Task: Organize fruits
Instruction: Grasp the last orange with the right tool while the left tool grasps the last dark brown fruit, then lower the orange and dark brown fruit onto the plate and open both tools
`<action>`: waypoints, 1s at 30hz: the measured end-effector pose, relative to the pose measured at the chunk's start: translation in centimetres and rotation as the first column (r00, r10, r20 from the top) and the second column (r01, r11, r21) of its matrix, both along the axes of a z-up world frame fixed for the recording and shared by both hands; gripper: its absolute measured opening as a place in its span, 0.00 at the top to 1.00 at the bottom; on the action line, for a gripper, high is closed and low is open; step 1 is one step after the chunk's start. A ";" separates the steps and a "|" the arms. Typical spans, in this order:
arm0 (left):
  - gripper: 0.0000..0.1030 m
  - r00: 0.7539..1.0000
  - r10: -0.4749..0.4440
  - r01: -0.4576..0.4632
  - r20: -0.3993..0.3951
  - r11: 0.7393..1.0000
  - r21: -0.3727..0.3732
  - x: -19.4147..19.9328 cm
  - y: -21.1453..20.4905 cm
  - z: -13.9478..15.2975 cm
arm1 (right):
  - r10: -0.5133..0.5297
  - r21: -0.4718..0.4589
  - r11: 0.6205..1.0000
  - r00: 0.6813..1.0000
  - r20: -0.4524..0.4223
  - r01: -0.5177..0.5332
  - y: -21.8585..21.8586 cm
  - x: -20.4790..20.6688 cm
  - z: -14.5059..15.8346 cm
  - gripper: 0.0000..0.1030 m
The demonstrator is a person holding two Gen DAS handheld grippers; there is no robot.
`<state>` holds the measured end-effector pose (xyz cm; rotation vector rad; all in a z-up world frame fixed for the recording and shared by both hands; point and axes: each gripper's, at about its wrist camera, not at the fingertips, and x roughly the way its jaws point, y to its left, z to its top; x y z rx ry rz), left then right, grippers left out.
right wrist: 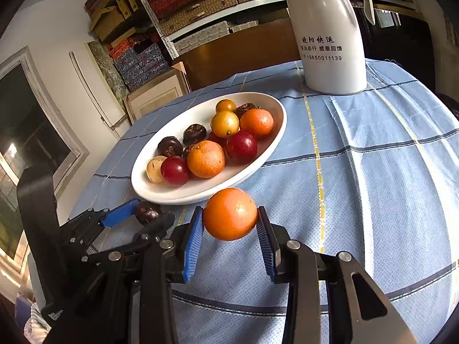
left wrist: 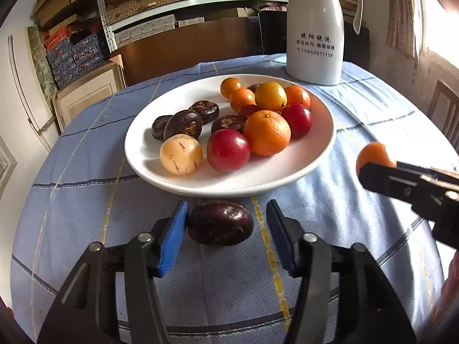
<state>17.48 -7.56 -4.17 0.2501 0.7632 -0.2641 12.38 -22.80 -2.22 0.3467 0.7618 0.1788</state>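
A white plate (left wrist: 312, 154) on the blue checked cloth holds several fruits: oranges, red plums, dark water chestnuts and a pale round fruit. It also shows in the right wrist view (right wrist: 275, 140). A dark purple fruit (left wrist: 220, 223) lies on the cloth just in front of the plate. My left gripper (left wrist: 226, 229) is open around it; the left pad touches or nearly touches it, the right pad stands apart. My right gripper (right wrist: 229, 229) is shut on an orange (right wrist: 230, 213) and holds it above the cloth. The orange also shows in the left wrist view (left wrist: 373, 154).
A tall white thermos jug (left wrist: 315, 34) stands on the table behind the plate, also in the right wrist view (right wrist: 330, 37). Shelves with boxes and a brown board stand beyond the table's far edge. The cloth (right wrist: 387, 172) stretches to the right of the plate.
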 end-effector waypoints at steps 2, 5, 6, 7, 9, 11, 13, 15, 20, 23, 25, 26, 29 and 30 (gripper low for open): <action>0.50 1.000 -0.001 0.001 0.003 1.000 0.000 0.0 0.0 0.0 | 0.001 -0.002 1.000 1.000 -0.001 -0.001 0.1 -0.1 0.0 0.64; 0.58 1.000 -0.004 0.004 0.021 1.000 0.005 -0.2 0.2 0.2 | -0.001 0.001 1.000 1.000 0.001 0.001 0.1 -0.1 0.0 0.63; 0.58 1.000 -0.006 0.006 0.021 1.000 0.003 -0.3 0.2 0.2 | -0.002 0.001 1.000 1.000 0.001 0.002 0.1 -0.2 0.0 0.63; 0.58 1.000 -0.006 0.006 0.022 1.000 0.002 -0.4 0.2 0.2 | -0.003 0.002 1.000 1.000 0.001 0.003 0.1 -0.2 0.0 0.63; 0.58 1.000 -0.006 0.006 0.031 1.000 0.007 -0.6 0.1 0.3 | -0.003 0.003 1.000 1.000 0.001 0.003 0.1 -0.1 0.0 0.63; 0.58 0.999 -0.007 0.007 0.042 1.000 0.015 -0.8 0.0 0.4 | -0.003 0.004 1.000 1.000 0.003 0.003 0.1 -0.1 0.0 0.64; 0.58 0.999 -0.009 0.008 0.054 1.000 0.021 -1.1 0.0 0.6 | -0.003 0.006 1.000 1.000 0.005 0.003 0.0 -0.1 0.0 0.63; 0.58 0.998 -0.007 0.006 0.066 1.000 0.023 -1.4 0.0 0.7 | -0.004 0.008 1.000 1.000 0.006 0.004 -0.1 -0.1 0.0 0.64; 0.58 0.996 0.008 -0.009 0.090 1.000 0.006 -2.0 0.6 1.6 | -0.009 0.014 1.000 1.000 0.015 0.009 -0.3 -0.4 0.2 0.64; 0.58 0.994 0.017 -0.017 0.104 1.000 -0.008 -2.4 1.1 2.3 | -0.015 0.017 1.000 1.000 0.024 0.014 -0.5 -0.6 0.3 0.64; 0.58 0.994 0.018 -0.016 0.110 1.000 -0.020 -2.6 1.6 3.0 | -0.020 0.022 1.000 0.999 0.034 0.020 -0.6 -0.8 0.5 0.64; 0.58 0.994 0.021 -0.017 0.111 0.999 -0.039 -2.4 2.0 3.6 | -0.026 0.027 0.999 0.999 0.048 0.024 -0.7 -1.0 0.8 0.64; 0.58 0.994 0.028 -0.021 0.110 0.998 -0.065 -1.1 2.7 5.4 | -0.028 0.025 0.999 0.994 0.104 0.026 -0.8 -0.9 2.7 0.64; 0.58 0.993 0.036 -0.028 0.111 0.997 -0.074 -0.2 3.0 6.3 | -0.026 0.016 1.000 0.993 0.114 0.024 -0.8 -0.6 3.3 0.64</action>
